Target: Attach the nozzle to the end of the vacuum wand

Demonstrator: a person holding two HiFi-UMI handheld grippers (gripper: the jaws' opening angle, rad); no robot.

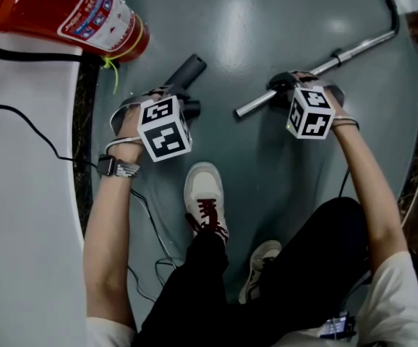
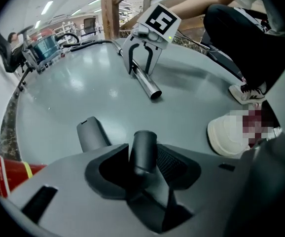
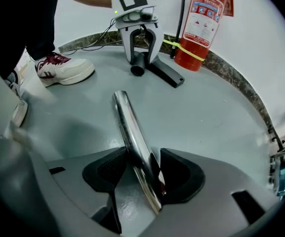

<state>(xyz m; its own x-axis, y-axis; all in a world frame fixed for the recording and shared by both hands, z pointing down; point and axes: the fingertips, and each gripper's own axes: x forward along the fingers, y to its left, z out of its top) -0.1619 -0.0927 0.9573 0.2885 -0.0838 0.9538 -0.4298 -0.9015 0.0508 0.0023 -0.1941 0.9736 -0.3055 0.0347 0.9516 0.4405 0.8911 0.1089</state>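
Observation:
The dark grey nozzle lies on the grey floor, its round neck pointing toward the wand. My left gripper points steeply down over it. The jaws straddle the neck, and a gap shows beside the left pad, so my left gripper is open. The chrome vacuum wand also lies on the floor, its open end facing the nozzle. My right gripper stands over the wand. The right gripper has a jaw on each side of the tube and is open.
A red fire extinguisher stands by the white wall on the left. A black cable runs along that wall. The person's two shoes rest on the floor between the arms. A black hose leads away from the wand.

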